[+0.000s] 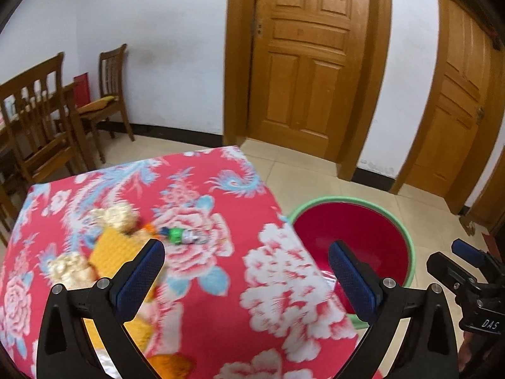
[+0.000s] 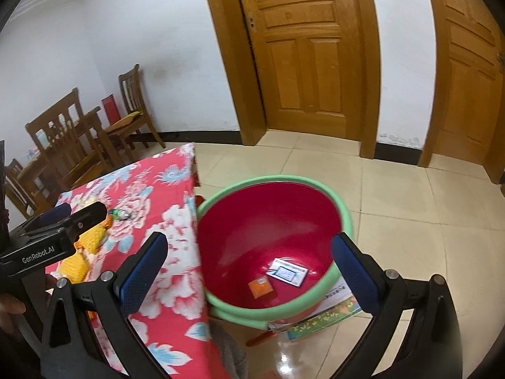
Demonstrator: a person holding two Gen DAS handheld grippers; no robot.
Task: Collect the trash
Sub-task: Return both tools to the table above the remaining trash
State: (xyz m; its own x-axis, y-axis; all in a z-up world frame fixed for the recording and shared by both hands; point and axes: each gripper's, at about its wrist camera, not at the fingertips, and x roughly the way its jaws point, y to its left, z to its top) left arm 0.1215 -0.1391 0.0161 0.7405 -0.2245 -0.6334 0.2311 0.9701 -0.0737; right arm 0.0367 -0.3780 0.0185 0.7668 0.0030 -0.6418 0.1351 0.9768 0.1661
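The fingers of the left gripper [image 1: 246,271] stand wide apart with nothing between them. In the left wrist view they hang over the desk [image 1: 221,300], which wears a red flowered cloth. The trash lies ahead and to the left of them: a small bottle [image 1: 181,235], yellow wrappers [image 1: 120,249] and pale crumpled wads [image 1: 115,216], all close together. The basin [image 1: 407,221], red inside with a green rim, stands on the floor just beside the right edge of the desk.

In the right wrist view the fingers of the right gripper [image 2: 249,271] are also wide and hold nothing. They point at the basin, where a white packet [image 2: 287,271] and an orange packet [image 2: 260,287] lie on the bottom. A printed sheet [image 2: 328,314] sticks out from under it.

The step now, I think, is to reach for the next piece. It is better to come down on one piece alone, perhaps the bottle, and to close on its middle, because it may roll. The wrappers are flat, so the fingers should not catch the cloth.

The floor has pale shiny tiles. The room has white walls, two wooden doors [image 2: 303,47] and wooden chairs [image 2: 69,145] at the left.
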